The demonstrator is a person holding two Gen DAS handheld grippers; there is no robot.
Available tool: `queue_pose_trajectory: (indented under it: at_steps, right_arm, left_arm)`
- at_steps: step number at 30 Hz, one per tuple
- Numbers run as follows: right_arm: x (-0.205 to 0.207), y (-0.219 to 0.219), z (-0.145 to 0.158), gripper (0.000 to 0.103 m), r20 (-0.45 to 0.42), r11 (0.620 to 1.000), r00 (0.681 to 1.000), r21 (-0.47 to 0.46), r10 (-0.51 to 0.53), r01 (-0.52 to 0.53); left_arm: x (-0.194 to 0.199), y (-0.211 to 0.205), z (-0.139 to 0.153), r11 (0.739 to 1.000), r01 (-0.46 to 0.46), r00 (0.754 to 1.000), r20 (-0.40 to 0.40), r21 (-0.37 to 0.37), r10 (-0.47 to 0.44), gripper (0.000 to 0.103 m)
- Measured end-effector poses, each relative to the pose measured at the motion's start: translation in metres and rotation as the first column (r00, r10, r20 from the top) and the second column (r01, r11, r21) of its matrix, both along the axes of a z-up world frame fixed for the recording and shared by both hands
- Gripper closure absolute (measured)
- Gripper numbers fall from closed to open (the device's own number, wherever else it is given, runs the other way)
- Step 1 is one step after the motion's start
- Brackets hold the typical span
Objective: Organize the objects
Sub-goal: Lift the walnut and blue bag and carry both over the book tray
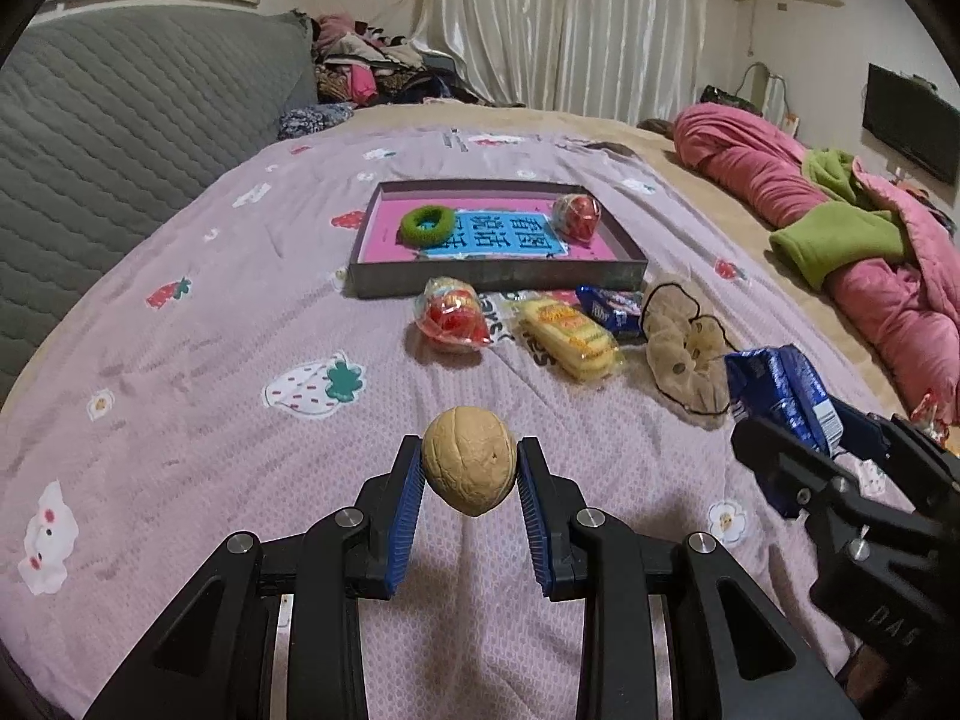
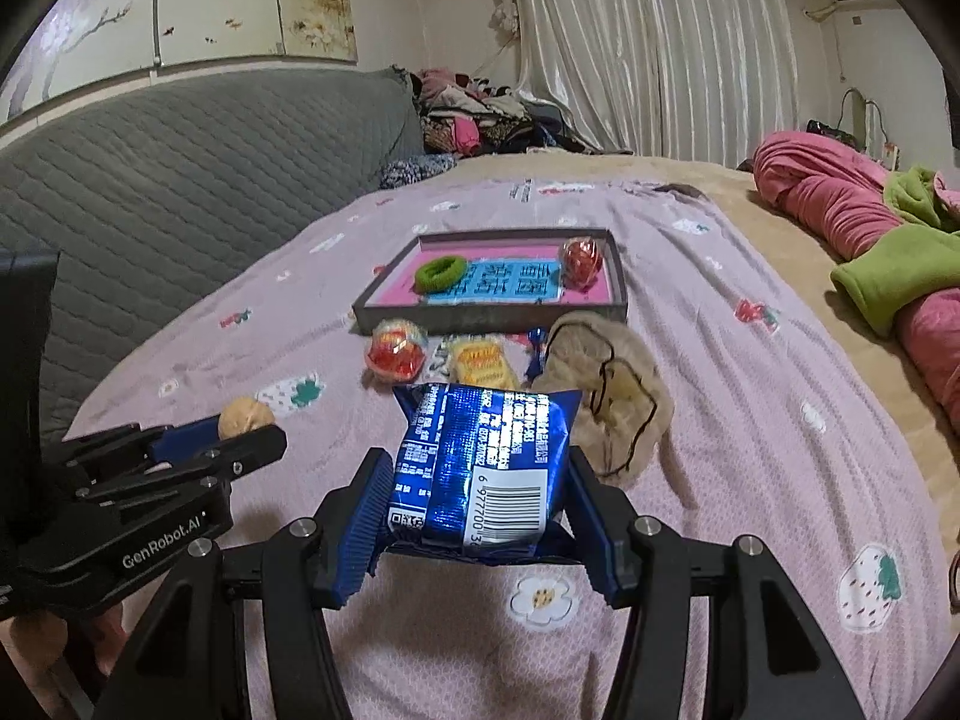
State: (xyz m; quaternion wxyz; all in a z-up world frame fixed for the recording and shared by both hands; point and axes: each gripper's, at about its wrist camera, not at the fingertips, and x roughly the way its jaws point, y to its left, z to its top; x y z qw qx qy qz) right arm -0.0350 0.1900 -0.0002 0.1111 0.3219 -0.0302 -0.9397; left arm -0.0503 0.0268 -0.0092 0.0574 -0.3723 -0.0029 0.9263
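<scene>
Holding walnut (image 1: 469, 461) in left gripper (image 1: 469, 468), right gripper (image 2: 480, 480) clamped on blue snack pkt (image 2: 480, 462), tray (image 1: 498, 282) w/ green ring (image 1: 427, 227) well ahead of both.

Right gripper (image 2: 477, 480): blue pads clamped on a blue foil snack packet (image 2: 480, 468), barcode side up, held clear of the pink strawberry-print bedspread (image 2: 750, 420). Left gripper (image 2: 252, 429), at the left edge: pinching a walnut (image 2: 243, 414). Beyond: shallow grey tray (image 2: 480, 315) holding a green hair ring (image 2: 441, 272) and a red wrapped ball (image 2: 581, 261). Just before the tray: another red wrapped ball (image 2: 396, 354), yellow wafer pack (image 2: 480, 363), beige scrunchie (image 2: 606, 396).
</scene>
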Motion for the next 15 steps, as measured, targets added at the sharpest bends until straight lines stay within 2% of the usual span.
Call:
queue_pose_trajectory:
  at_steps: [15]
  right_arm:
    - [-0.015,0.01,0.04,0.046,-0.106,1.0,0.994,-0.011,0.021,-0.022]
  left_arm:
    - [-0.017,0.006,0.028,1.0,0.004,0.999,-0.052,-0.009,-0.005,0.071]
